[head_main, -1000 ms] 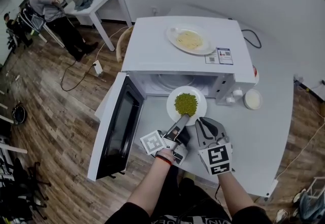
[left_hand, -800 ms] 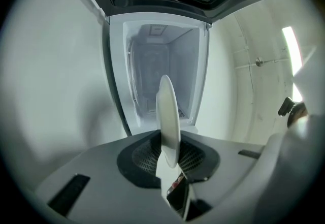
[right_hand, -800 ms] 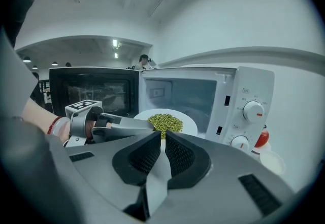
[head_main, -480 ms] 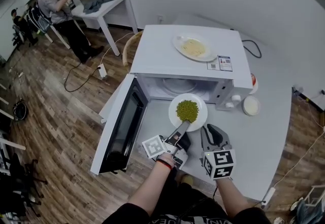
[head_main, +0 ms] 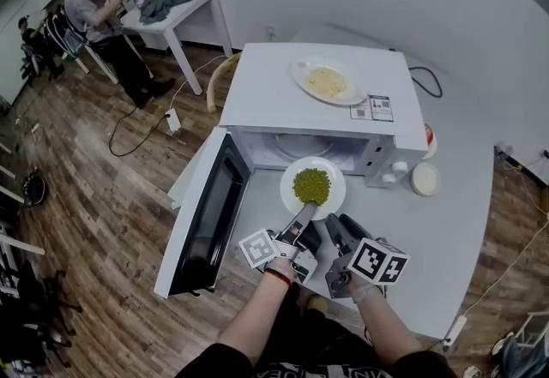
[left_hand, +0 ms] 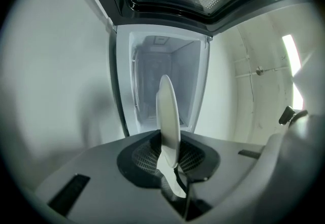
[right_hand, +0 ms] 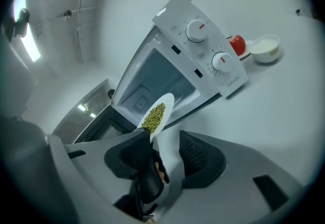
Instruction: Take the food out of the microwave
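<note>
Plate (head_main: 292, 197) of peas (head_main: 311, 185) | left gripper (head_main: 306, 212) level, fingers (left_hand: 144, 155) pinching rim | right gripper (head_main: 337, 225) tilted, fingers (right_hand: 203, 155) just spreading, rim between, unpressed

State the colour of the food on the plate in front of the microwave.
The food is green, clearest in the head view.

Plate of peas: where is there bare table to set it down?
Widest bare table lies front right, nearer than the small bowl. A narrower strip runs between the open door and the plate. Crowded: beside the dials, by bowl and apple.
</note>
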A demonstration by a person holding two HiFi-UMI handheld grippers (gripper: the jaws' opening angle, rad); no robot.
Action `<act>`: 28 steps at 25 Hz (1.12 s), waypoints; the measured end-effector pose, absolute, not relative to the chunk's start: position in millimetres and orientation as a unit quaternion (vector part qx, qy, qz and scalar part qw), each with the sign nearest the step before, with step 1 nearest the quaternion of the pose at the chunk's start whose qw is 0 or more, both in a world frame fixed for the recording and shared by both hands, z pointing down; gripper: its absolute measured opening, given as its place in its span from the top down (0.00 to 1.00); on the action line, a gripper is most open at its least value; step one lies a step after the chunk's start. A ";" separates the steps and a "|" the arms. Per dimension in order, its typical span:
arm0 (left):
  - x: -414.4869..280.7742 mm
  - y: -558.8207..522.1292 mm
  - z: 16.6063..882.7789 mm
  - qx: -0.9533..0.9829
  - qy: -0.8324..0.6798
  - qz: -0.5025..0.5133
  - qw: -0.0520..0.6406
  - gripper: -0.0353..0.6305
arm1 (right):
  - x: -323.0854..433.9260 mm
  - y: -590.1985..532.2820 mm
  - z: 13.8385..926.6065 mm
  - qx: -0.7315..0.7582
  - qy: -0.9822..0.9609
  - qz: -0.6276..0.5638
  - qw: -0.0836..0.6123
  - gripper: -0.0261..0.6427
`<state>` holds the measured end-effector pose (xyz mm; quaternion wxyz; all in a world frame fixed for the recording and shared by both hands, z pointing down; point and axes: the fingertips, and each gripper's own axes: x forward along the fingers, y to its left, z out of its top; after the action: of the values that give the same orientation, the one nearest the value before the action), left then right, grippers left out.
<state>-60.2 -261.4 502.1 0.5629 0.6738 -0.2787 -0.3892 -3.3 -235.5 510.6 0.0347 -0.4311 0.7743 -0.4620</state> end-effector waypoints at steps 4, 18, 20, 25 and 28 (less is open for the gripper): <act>-60.2 -261.2 504.1 0.676 -0.275 -0.386 0.564 0.85 | -15.1 -238.0 509.8 -0.415 0.767 -0.487 0.048 0.72; -46.0 -257.1 511.7 0.699 -0.266 -0.339 0.571 0.83 | -20.6 -249.0 509.6 -0.418 0.731 -0.528 0.106 0.87; -44.9 -255.3 515.9 0.711 -0.276 -0.314 0.565 0.82 | -18.1 -250.7 508.2 -0.419 0.719 -0.539 0.129 0.89; -46.8 -255.8 520.6 0.783 -0.304 -0.231 0.491 0.78 | -13.0 -254.9 507.7 -0.415 0.698 -0.558 0.173 0.90; -48.1 -252.5 516.4 0.810 -0.314 -0.195 0.455 0.72 | -10.0 -254.6 507.1 -0.418 0.690 -0.561 0.185 0.90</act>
<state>-48.1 -252.5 516.4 0.4554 0.8101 -0.3138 -0.1945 -10.0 -254.6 507.1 0.1852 -0.4175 0.6905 -0.5609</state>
